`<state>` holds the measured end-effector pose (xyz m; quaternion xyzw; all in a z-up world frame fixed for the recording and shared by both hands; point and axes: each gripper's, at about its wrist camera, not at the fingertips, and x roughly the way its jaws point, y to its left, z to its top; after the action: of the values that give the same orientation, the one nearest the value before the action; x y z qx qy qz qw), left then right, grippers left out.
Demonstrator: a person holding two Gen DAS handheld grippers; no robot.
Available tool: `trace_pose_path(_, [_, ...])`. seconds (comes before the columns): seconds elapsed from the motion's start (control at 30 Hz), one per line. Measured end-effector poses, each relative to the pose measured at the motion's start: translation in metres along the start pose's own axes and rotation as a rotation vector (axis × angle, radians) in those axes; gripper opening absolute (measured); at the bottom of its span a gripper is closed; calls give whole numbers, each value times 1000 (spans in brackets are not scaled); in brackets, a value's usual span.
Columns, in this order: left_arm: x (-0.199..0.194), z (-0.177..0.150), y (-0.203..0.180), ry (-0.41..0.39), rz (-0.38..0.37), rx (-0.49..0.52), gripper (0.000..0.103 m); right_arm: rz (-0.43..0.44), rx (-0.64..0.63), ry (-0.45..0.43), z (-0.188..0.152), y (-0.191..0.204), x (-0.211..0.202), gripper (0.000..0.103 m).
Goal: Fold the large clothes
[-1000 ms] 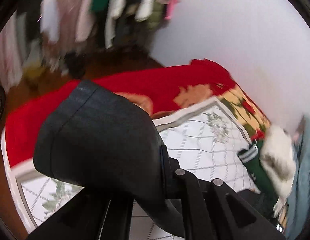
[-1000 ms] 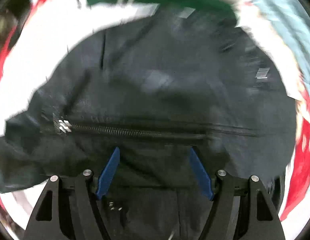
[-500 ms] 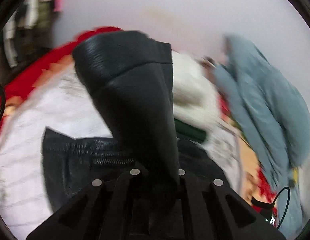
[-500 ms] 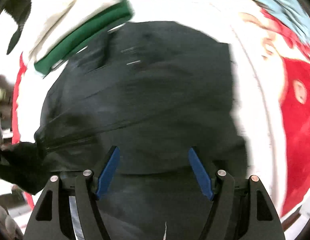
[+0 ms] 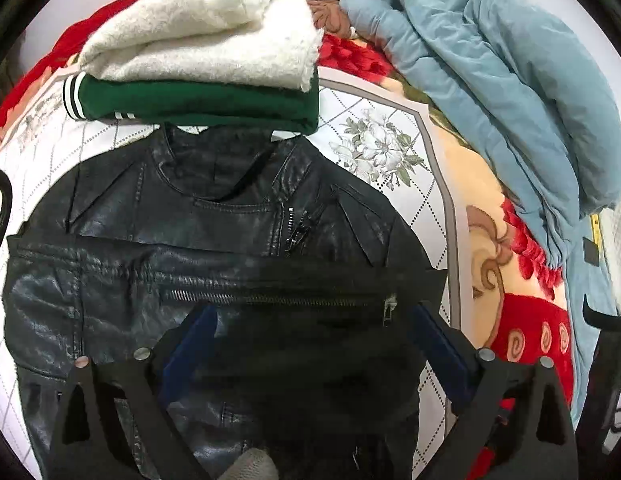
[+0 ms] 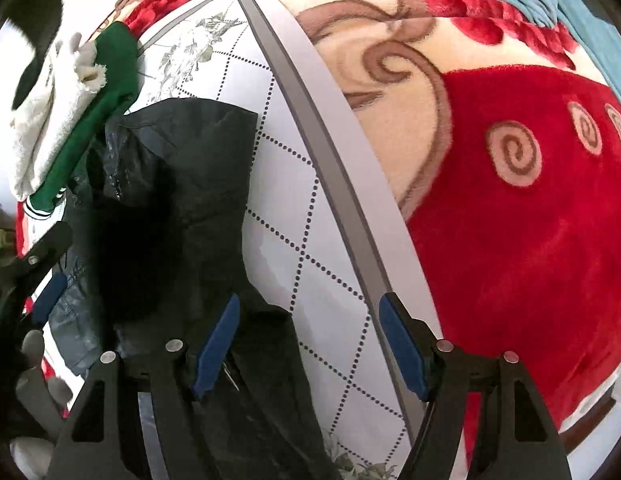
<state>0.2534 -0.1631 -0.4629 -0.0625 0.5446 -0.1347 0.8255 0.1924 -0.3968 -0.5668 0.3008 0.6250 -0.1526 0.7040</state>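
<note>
Hovering over black leather jacket, left gripper jaws spread wide, empty, right gripper likewise released

a black leather jacket is laid flat, front up, on a white sheet printed with a dotted diamond grid and grey flowers. its collar is turned toward a folded stack just beyond it, and its upper edge touches that stack. one sleeve is folded across the chest, its zipped cuff lying level. a slanted front zipper is seen near the collar. in the right wrist view the jacket's side edge is seen wrinkled along the sheet.
</note>
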Motion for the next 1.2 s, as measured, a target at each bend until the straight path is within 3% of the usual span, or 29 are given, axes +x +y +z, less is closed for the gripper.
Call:
trace_pose_path(0.17, [-21,1,12,42,76,-35,99,112,38,22,6,-4,-17,74])
trace_pose_path(0.3, [-51,-4,70,36,254,-154,99,275,27,35,16,17,-21,74])
trace_pose_path(0.37, [-58,-4,104,14,365,-202,99,316,-26,44,28,41,-13,74])
trace_pose_path(0.5, [-34,0,169,48,607,-252,99,264,-145,102,43,90,26,74])
trace_pose_path(0.57, [-8,-1,197,100,683,-264,99,158,-247,194,42,109,63,74])
trace_pose_path(0.63, [12,-5,213,139,673,-278,101,74,-347,208,47,130,93,63])
trace_pose_path(0.67, [20,-6,218,156,670,-278,101,32,-347,178,47,133,91,50])
trace_pose_path(0.7, [25,-7,219,165,675,-271,101,1,-363,159,45,133,84,30])
trace_pose_path(0.77, [24,-8,215,150,679,-249,101,23,-345,117,44,125,66,12])
trace_pose_path(0.83, [22,-9,209,139,658,-235,101,82,-270,99,41,102,41,8])
trace_pose_path(0.87, [22,-12,207,136,651,-231,101,70,-253,70,38,91,28,6])
trace_pose_path(0.93, [29,-14,204,141,642,-215,102,-1,-265,58,32,75,28,6])
trace_pose_path(1.0, [34,-14,200,138,654,-206,103,-19,-289,144,27,66,57,7])
trace_pose_path(1.03, [35,-14,202,136,650,-209,103,6,-270,147,29,61,58,7])
trace_pose_path(1.13, [33,-8,205,140,616,-233,103,123,-142,152,38,45,40,22])
trace_pose_path(1.17, [34,-9,207,140,607,-235,103,153,-119,134,39,40,33,39])
trace_pose_path(1.2, [34,-10,207,134,599,-235,103,165,-99,108,39,32,27,66])
